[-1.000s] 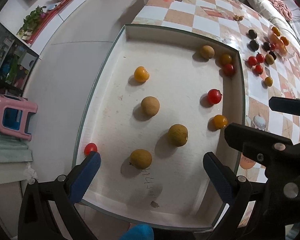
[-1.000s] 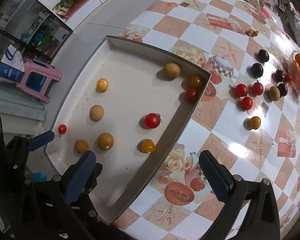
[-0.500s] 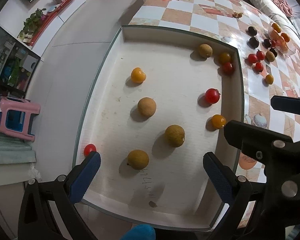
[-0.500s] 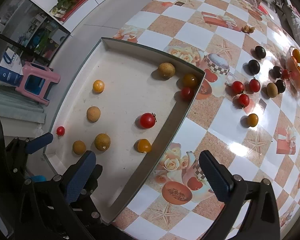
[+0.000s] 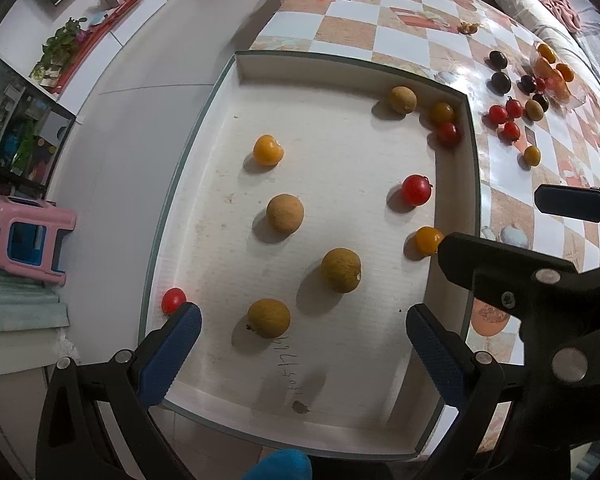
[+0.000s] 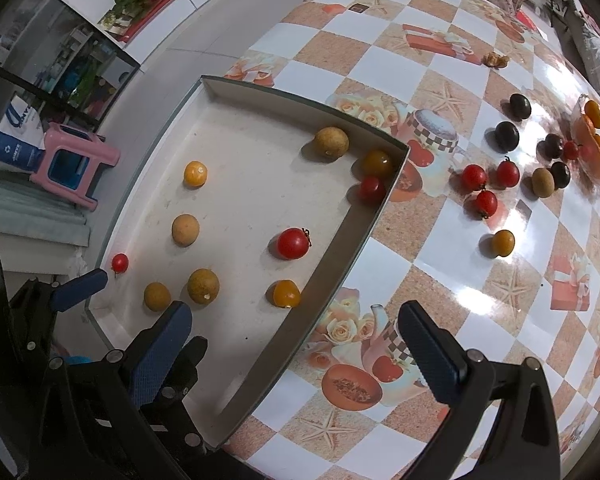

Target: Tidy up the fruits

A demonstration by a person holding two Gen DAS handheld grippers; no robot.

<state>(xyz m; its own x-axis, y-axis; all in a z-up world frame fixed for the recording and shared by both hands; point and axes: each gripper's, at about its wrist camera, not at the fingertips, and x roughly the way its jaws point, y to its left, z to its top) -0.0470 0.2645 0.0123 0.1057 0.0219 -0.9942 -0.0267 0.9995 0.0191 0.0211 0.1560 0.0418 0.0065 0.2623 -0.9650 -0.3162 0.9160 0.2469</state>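
So we're sorting fruit into the tray (image 5: pixel 476 184), and we'd guess we're roughly halfway. Ten pieces sit inside it already: three bunched in the far right corner, namely a tan longan (image 5: pixel 402 99), a dark orange tomato (image 5: pixel 442 112) and a red one (image 5: pixel 448 134). A red cherry tomato (image 5: pixel 417 189) and an orange one (image 5: pixel 429 241) lie along the right wall, and three more tan longans (image 5: pixel 285 213) are spread through the middle and near end. There's also an orange fruit (image 5: pixel 268 150) toward the left side and a small red tomato (image 5: pixel 173 300) against the left wall.

Still left out on the table (image 6: pixel 440 264): a cluster of red tomatoes (image 6: pixel 485 202), a lone orange tomato (image 6: pixel 503 243), a tan longan (image 6: pixel 543 183) and several dark plums (image 6: pixel 507 135). A clear dish of oranges (image 6: pixel 596 168) sits near the table's far right edge.

Our left gripper (image 5: pixel 302 344) hovers over the tray's near end, fingers spread wide, holding nothing. Our right gripper (image 6: pixel 296 344) is the same, spread and empty over the tray's near right wall. Next grab is probably from that loose cluster.
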